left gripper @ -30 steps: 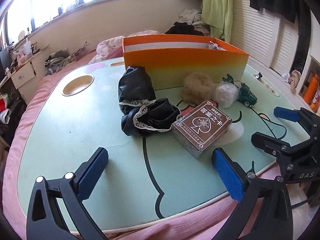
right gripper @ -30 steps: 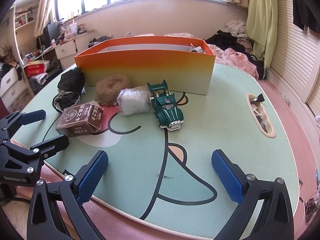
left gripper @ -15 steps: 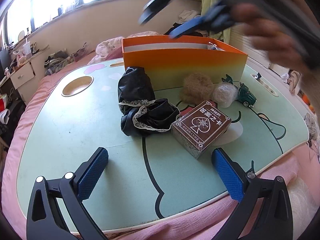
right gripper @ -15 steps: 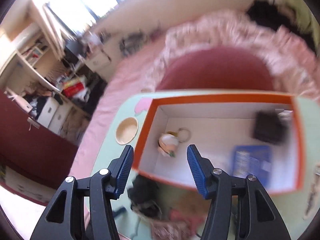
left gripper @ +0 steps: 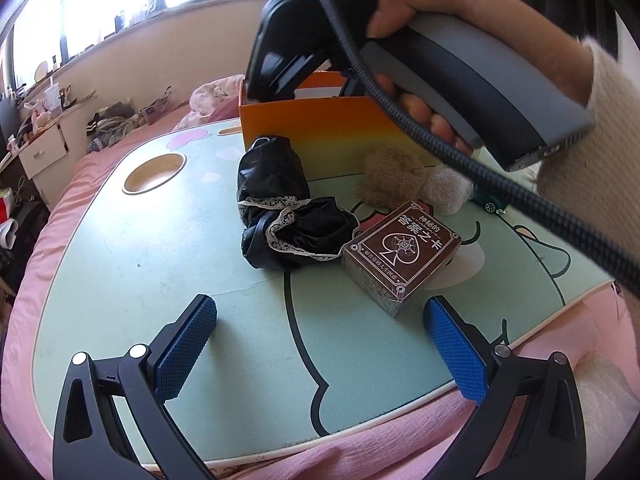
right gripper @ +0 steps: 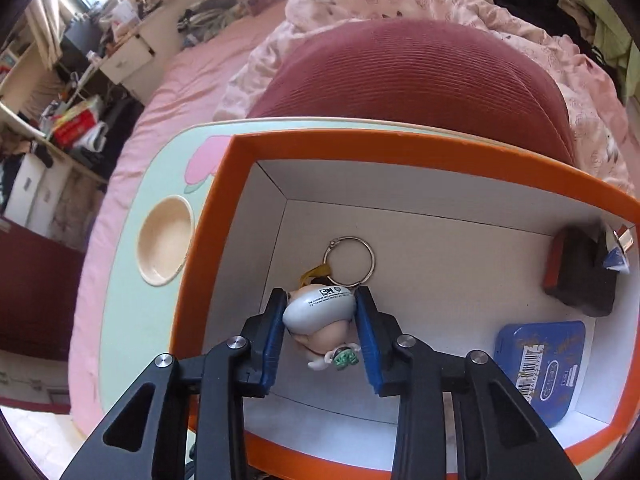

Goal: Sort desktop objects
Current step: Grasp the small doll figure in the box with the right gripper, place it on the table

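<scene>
Right gripper [right gripper: 319, 322] now reaches into the orange box [right gripper: 208, 248] at the table's [left gripper: 120, 248] far side, having swung there from the near edge a second ago. Its jaws have just been closing and now pinch the keychain figure [right gripper: 320, 312], ring lying beyond on the box floor. Left gripper [left gripper: 320, 332] hangs spread wide, empty, over the near table. Card box [left gripper: 400, 252] and black cloth [left gripper: 280, 216] sit unsorted outside. Judgement: the figure looks set to be lifted or shifted.
</scene>
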Tool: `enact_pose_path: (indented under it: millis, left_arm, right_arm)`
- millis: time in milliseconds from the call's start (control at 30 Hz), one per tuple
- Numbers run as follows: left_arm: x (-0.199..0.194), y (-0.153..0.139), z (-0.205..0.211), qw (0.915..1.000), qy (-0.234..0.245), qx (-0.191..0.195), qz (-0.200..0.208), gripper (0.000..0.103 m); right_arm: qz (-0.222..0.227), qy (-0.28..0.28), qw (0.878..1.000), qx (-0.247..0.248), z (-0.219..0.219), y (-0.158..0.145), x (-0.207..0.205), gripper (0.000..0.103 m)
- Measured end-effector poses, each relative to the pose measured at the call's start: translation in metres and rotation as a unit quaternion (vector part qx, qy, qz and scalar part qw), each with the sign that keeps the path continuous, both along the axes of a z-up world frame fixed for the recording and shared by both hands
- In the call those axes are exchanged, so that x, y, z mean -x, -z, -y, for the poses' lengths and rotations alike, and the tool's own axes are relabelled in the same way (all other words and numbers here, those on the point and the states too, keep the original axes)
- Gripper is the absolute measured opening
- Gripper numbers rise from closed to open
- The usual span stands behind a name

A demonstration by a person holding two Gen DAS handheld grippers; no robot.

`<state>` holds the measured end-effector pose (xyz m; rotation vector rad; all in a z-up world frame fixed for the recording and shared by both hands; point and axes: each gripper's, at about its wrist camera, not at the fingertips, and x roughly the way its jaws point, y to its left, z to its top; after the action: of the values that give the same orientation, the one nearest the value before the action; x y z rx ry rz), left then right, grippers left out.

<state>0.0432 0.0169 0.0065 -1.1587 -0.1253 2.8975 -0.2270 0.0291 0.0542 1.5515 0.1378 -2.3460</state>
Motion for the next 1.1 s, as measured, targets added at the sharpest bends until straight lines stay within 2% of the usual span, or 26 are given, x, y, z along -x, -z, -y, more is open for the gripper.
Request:
enact_pose_path:
  millis: [100,167,300,400,433,533,600,667,733,767,800,833,900,1000,1100]
  left_arm:
    - [0.0,0.001,-0.001,1.0,0.0,-0.001,0.0,0.103]
    - [0.0,0.001,-0.001,1.0,0.0,-0.001,-0.001,0.103]
    - [0.0,0.001,-0.001,1.0,-0.001,-0.001,-0.001,0.103]
    - [0.002,0.0,-0.001,1.0,0.0,0.0,0.003,0.103]
    - [0.002,0.0,-0.001,1.0,0.0,0.0,0.004,0.103]
    - [0.012,-0.002,0.002,0.9999,-0.011,0.0,0.012,0.103]
    - [0.02,-0.003,0.006,0.9997,-0.015,-0.014,0.011,0.103]
    - [0.022,-0.007,0.011,0.9993,-0.024,-0.027,0.0,0.103]
    - [0.013,-0.015,0.014,0.9985,-0.033,-0.031,-0.032,0.103]
    - [0.006,-0.019,0.014,0.9979,-0.034,-0.028,-0.048,0.103]
    - [0.0,-0.023,0.013,0.9974,-0.034,-0.021,-0.06,0.103]
    - [-0.005,-0.024,0.011,0.9975,-0.033,-0.014,-0.061,0.103]
    - [-0.008,-0.019,0.008,0.9988,-0.022,-0.006,-0.043,0.103]
    - [-0.004,0.0,0.006,0.9997,-0.019,-0.011,-0.002,0.103]
    - [-0.004,0.001,0.005,0.9996,-0.027,-0.004,0.0,0.103]
  right_arm:
    - [-0.05,0.019,0.995,0.087,-0.029,-0.035,-0.011,0.033]
    - [-0.095,0.004,0.987,0.131,-0.051,-0.07,-0.036,0.033]
    - [-0.142,-0.022,0.983,0.117,-0.08,-0.098,-0.094,0.033]
    - [-0.136,-0.033,0.988,0.071,-0.103,-0.079,-0.132,0.033]
    - [-0.124,-0.036,0.99,0.057,-0.109,-0.062,-0.138,0.033]
    - [-0.117,-0.03,0.992,0.046,-0.114,-0.039,-0.133,0.033]
    - [-0.117,-0.024,0.992,0.05,-0.111,-0.03,-0.127,0.033]
    - [-0.137,-0.017,0.989,0.046,-0.106,-0.027,-0.123,0.033]
    - [-0.178,-0.002,0.984,0.033,-0.105,-0.032,-0.124,0.033]
    - [-0.19,0.0,0.981,0.042,-0.105,-0.03,-0.125,0.034]
    - [-0.204,0.002,0.978,0.046,-0.107,-0.028,-0.13,0.044]
    - [-0.212,0.005,0.976,0.044,-0.107,-0.03,-0.133,0.062]
    - [-0.238,0.006,0.97,0.042,-0.112,-0.03,-0.149,0.074]
    - [-0.271,-0.008,0.962,0.023,-0.122,-0.026,-0.19,0.074]
    - [-0.271,-0.022,0.962,0.005,-0.133,-0.015,-0.221,0.074]
